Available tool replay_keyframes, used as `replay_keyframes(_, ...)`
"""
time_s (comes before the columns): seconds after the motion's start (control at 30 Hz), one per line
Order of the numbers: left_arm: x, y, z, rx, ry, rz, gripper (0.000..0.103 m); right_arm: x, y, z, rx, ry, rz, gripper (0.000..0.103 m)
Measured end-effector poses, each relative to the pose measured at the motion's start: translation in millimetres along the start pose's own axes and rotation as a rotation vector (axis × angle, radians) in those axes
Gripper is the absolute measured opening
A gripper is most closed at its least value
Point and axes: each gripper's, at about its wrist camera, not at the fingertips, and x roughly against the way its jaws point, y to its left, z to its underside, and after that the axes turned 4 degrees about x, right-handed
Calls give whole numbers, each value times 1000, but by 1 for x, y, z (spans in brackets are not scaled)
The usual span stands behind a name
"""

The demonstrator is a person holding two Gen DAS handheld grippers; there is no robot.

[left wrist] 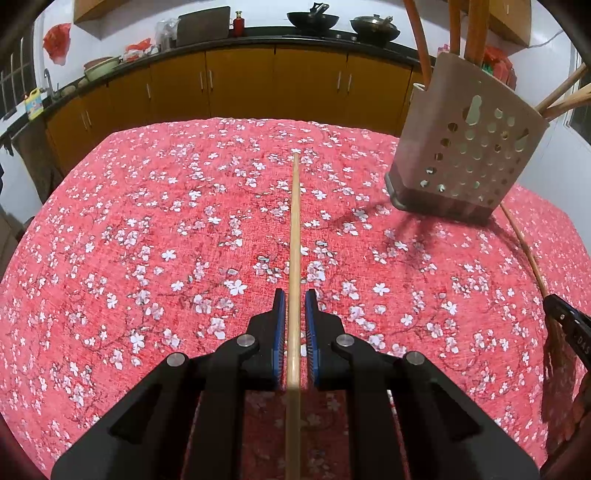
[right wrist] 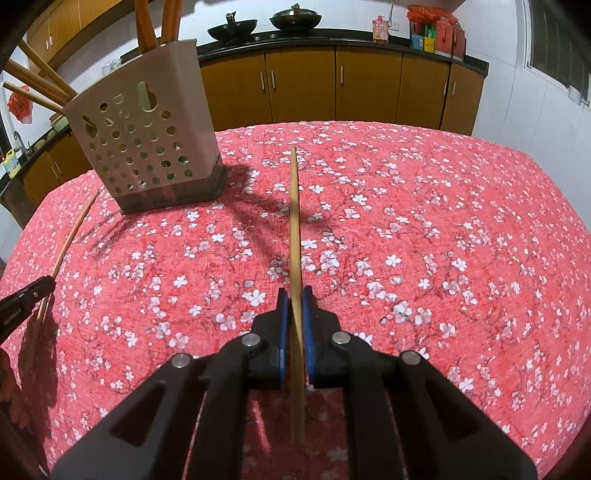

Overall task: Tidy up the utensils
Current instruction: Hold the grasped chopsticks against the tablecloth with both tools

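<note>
My left gripper (left wrist: 295,295) is shut on a pale wooden chopstick (left wrist: 294,221) that runs straight out between its blue pads over the cloth. A second chopstick (right wrist: 294,221), broad side up, is clamped in my right gripper (right wrist: 295,293), which is shut. A beige perforated utensil holder (left wrist: 469,147) stands ahead and to the right in the left wrist view. In the right wrist view the holder (right wrist: 147,129) stands ahead and to the left. Each gripper shows at the other view's edge: the right gripper (left wrist: 565,321) with its chopstick (left wrist: 524,247), the left gripper (right wrist: 26,299) with its chopstick (right wrist: 72,236).
A red tablecloth with white blossoms (left wrist: 166,221) covers the table. Wooden and orange handles (left wrist: 472,33) stick out of the holder. Beyond the table's far edge are brown cabinets (right wrist: 369,85) and a counter with two woks (right wrist: 295,18).
</note>
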Motion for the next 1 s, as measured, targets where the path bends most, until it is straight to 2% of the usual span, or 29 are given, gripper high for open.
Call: replay_keyframes(1.0,0,0,0,2,0,0,12,0,-1,-1,-8,1,-5,10)
